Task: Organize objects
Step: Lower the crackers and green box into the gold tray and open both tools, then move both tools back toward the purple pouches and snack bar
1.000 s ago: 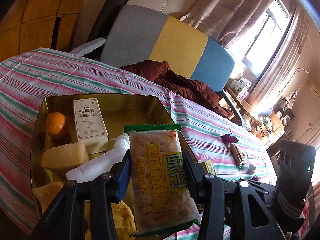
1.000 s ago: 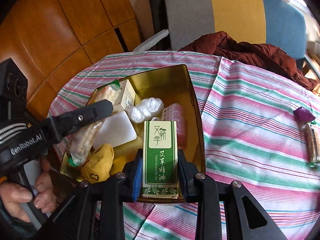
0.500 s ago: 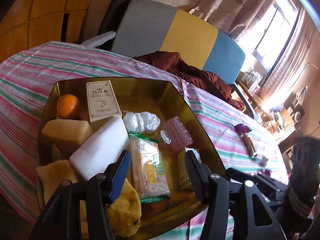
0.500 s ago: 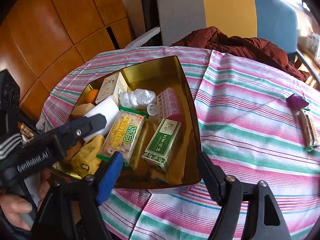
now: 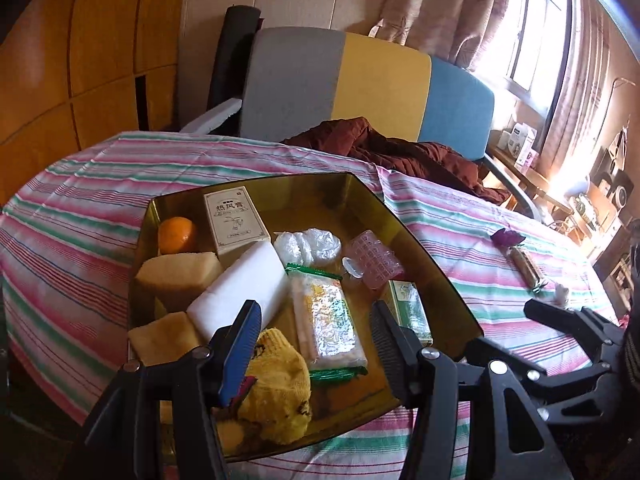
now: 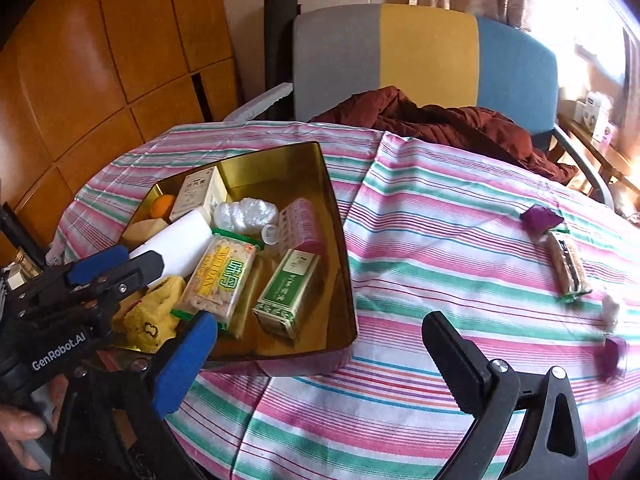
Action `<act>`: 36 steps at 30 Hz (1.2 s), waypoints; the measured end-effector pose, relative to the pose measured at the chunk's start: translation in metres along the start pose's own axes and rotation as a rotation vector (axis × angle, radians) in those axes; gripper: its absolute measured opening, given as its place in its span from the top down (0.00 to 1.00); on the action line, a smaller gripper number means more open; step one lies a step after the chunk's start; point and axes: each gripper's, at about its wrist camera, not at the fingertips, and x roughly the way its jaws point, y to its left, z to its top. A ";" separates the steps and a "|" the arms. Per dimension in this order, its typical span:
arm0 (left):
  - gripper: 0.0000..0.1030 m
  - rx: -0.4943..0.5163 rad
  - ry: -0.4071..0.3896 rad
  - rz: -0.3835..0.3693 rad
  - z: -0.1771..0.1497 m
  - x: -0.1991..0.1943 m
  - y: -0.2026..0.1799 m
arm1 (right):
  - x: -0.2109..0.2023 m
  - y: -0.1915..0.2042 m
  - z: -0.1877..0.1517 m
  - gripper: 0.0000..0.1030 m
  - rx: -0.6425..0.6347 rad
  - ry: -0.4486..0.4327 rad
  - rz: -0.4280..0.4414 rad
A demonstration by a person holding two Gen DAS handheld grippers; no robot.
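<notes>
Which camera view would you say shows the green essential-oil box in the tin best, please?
The right wrist view: the green essential-oil box lies fully visible in the gold tin. In the left wrist view only a sliver of it shows, behind the left gripper's finger.

On the bench (image 6: 440,240), toward the left, a tray (image 6: 340,264); in it, at the back, an orange (image 5: 177,234) left of a carton (image 5: 235,220); in the middle, a cracker packet (image 6: 219,277), right of it a box (image 6: 289,293). Well right of the tray, a snack bar (image 6: 567,266). Behind the bench, a chair (image 6: 424,52).
</notes>
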 end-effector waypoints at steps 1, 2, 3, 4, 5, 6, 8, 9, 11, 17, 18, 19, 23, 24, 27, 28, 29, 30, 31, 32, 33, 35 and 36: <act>0.45 0.008 -0.002 0.007 -0.001 -0.001 -0.001 | -0.001 -0.001 -0.001 0.00 0.004 0.000 -0.005; 0.45 0.018 -0.005 0.016 -0.003 -0.003 -0.003 | -0.002 -0.003 -0.003 0.00 0.009 0.000 -0.010; 0.45 0.029 -0.006 0.023 -0.005 -0.004 -0.005 | -0.002 -0.005 -0.004 0.00 0.013 0.000 -0.015; 0.45 0.038 -0.007 0.027 -0.006 -0.004 -0.006 | -0.002 -0.006 -0.005 0.00 0.016 0.001 -0.019; 0.45 0.048 -0.008 0.032 -0.007 -0.005 -0.008 | -0.003 -0.007 -0.006 0.00 0.018 0.001 -0.023; 0.45 0.054 -0.008 0.032 -0.008 -0.005 -0.009 | -0.003 -0.008 -0.007 0.00 0.020 0.002 -0.026; 0.45 0.068 -0.009 0.034 -0.009 -0.006 -0.012 | -0.004 -0.010 -0.009 0.00 0.023 0.002 -0.031; 0.45 0.077 -0.012 0.037 -0.010 -0.007 -0.014 | -0.005 -0.011 -0.010 0.00 0.024 0.001 -0.034; 0.45 0.095 -0.017 0.040 -0.011 -0.008 -0.017 | -0.006 -0.014 -0.011 0.00 0.025 0.000 -0.041; 0.45 0.132 -0.024 0.038 -0.013 -0.012 -0.027 | -0.009 -0.023 -0.009 0.00 0.015 -0.004 -0.081; 0.45 0.140 -0.025 0.041 -0.013 -0.012 -0.028 | -0.011 -0.027 -0.008 0.00 0.010 -0.005 -0.095; 0.45 0.146 -0.025 0.041 -0.014 -0.012 -0.029 | -0.012 -0.033 -0.007 0.00 0.006 -0.008 -0.110; 0.45 0.173 -0.026 0.045 -0.015 -0.013 -0.034 | -0.022 -0.068 0.003 0.00 -0.004 -0.024 -0.214; 0.45 0.177 -0.024 0.044 -0.015 -0.013 -0.034 | -0.026 -0.081 0.006 0.00 -0.004 -0.029 -0.246; 0.45 0.191 -0.023 0.036 -0.014 -0.014 -0.039 | -0.037 -0.126 0.015 0.00 0.028 -0.050 -0.345; 0.45 0.198 -0.024 0.034 -0.014 -0.014 -0.041 | -0.039 -0.144 0.017 0.00 0.052 -0.050 -0.370; 0.45 0.204 -0.025 0.030 -0.014 -0.014 -0.044 | -0.039 -0.163 0.016 0.00 0.087 -0.039 -0.401; 0.45 0.212 -0.026 0.024 -0.013 -0.014 -0.048 | -0.039 -0.179 0.014 0.00 0.118 -0.028 -0.433; 0.45 0.222 -0.027 0.017 -0.012 -0.014 -0.052 | -0.039 -0.193 0.011 0.00 0.150 -0.025 -0.459; 0.45 0.236 -0.029 0.008 -0.012 -0.014 -0.057 | -0.038 -0.208 0.006 0.00 0.190 -0.022 -0.480; 0.45 0.252 -0.030 0.001 -0.011 -0.014 -0.063 | -0.038 -0.222 0.000 0.00 0.238 -0.015 -0.484; 0.45 0.285 -0.029 -0.015 -0.011 -0.013 -0.076 | -0.036 -0.247 -0.012 0.00 0.378 0.020 -0.420; 0.45 0.301 -0.027 -0.024 -0.011 -0.013 -0.083 | -0.038 -0.256 -0.014 0.00 0.444 0.015 -0.377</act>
